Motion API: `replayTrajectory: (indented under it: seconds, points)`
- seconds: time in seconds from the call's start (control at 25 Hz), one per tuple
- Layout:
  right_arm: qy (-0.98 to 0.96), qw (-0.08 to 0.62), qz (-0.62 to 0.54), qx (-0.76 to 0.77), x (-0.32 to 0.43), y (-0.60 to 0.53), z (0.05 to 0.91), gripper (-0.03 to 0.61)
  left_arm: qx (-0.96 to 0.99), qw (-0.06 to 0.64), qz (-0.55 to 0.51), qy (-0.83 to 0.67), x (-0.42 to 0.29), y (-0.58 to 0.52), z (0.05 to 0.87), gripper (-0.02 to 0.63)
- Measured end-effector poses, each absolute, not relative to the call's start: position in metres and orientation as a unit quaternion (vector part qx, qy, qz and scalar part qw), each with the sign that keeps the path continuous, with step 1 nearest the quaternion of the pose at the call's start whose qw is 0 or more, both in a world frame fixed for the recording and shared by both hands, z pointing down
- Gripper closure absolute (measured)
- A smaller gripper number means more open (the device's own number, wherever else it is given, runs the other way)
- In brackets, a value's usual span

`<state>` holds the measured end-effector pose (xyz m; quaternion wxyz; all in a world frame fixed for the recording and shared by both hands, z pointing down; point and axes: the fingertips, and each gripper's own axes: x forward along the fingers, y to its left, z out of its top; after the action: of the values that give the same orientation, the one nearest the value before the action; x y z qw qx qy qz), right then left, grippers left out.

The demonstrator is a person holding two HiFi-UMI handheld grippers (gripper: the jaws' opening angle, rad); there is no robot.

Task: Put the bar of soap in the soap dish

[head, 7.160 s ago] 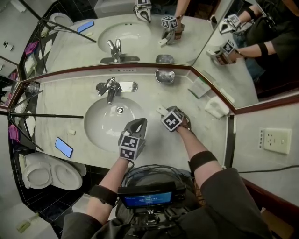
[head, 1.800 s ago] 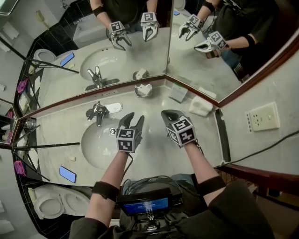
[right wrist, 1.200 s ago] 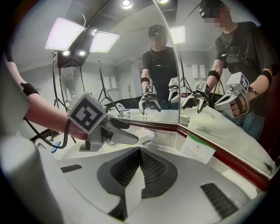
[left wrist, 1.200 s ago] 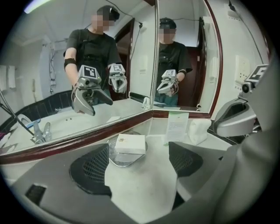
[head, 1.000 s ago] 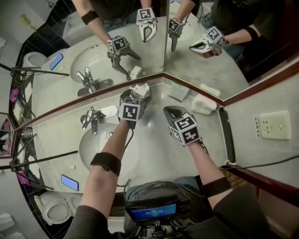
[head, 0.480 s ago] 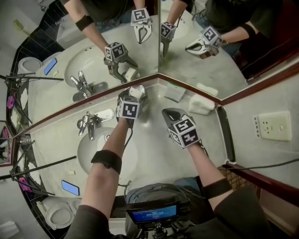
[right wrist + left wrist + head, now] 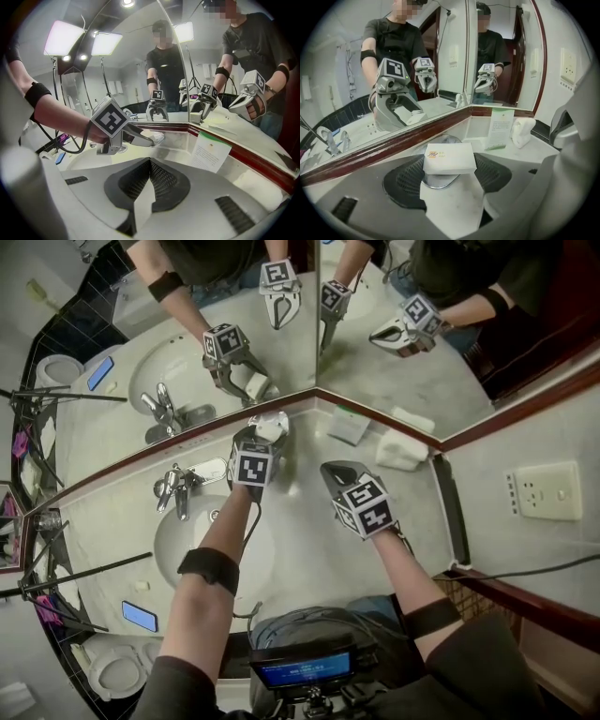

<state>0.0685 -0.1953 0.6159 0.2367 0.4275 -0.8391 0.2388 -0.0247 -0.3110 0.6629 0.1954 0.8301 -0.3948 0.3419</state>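
Observation:
The bar of soap (image 7: 450, 158) is a white boxed bar lying on the shiny metal soap dish (image 7: 438, 181) against the mirror ledge. My left gripper (image 7: 451, 165) reaches over the dish. Its jaws have just been closing, and both pads now meet the box's sides. From above, the left gripper (image 7: 264, 434) covers most of the soap (image 7: 271, 425). My right gripper (image 7: 335, 472) hovers over the bare counter to the right of the dish. In its own view the right gripper (image 7: 149, 163) is shut with nothing in it.
Left of the dish are a faucet (image 7: 174, 487) and the sink basin (image 7: 197, 545). A folded paper card (image 7: 349, 425) and a white rolled cloth (image 7: 401, 451) lie to the right. Mirrors rise behind the ledge. A phone (image 7: 139, 616) rests at the counter's left front.
Since 1.8 s ago my left gripper has moved from over the sink to the soap dish. Its jaws have narrowed around the soap box. The right gripper has hardly moved.

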Motion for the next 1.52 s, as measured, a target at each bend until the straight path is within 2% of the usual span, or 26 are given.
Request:
replayTrajectory:
  seconds: [0.68, 1.08, 1.52]
  points:
    - [-0.879, 0.21, 0.212, 0.372, 0.017, -0.163, 0.584, 0.558, 0.848, 0.169, 0.262, -0.428, -0.076, -0.17, 0.579, 0.288]
    - [-0.893, 0.22, 0.192, 0.344, -0.007, -0.131, 0.574, 0.558, 0.821, 0.199, 0.247, -0.475, -0.109, -0.092, 0.581, 0.288]
    - [-0.898, 0.253, 0.146, 0.328, -0.011, -0.121, 0.571, 0.558, 0.815, 0.207, 0.247, -0.483, -0.098, -0.089, 0.585, 0.288]
